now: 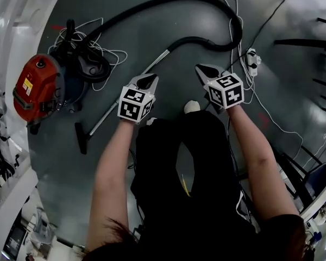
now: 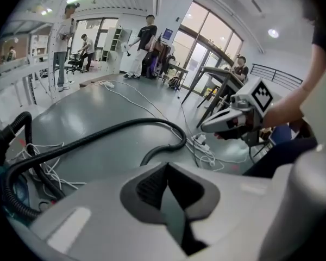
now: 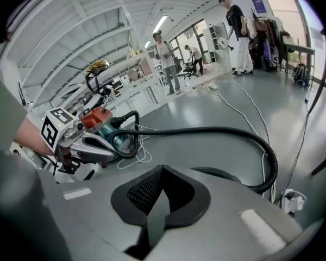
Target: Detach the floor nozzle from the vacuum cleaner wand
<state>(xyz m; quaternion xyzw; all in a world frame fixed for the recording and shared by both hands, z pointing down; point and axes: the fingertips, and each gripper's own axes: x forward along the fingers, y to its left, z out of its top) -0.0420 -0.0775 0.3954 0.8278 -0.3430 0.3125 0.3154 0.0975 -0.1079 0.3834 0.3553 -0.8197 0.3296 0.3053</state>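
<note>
Watching from my end, the vacuum cleaner (image 1: 38, 88) at the left of the head view has a red top with a yellow label over a dark blue body. Its hose (image 1: 236, 31) is black, the wand (image 1: 104, 117) silver, the floor nozzle (image 1: 81, 137) black. The floor (image 1: 152, 37) is glossy grey, strewn with white cables (image 1: 111, 53). The left gripper (image 1: 146, 80) and right gripper (image 1: 204, 70) are pale grey with dark pads, each with a cube of black-and-white square markers. The person's clothes (image 1: 195, 162) are black.

Glossy grey floor (image 1: 152, 31), white cables (image 3: 236, 109) trailing across it. Tall windows (image 2: 206, 53) at far end. Strip lights (image 3: 162, 22) on white ribbed ceiling (image 3: 114, 31). People (image 2: 145, 42) standing beyond.
</note>
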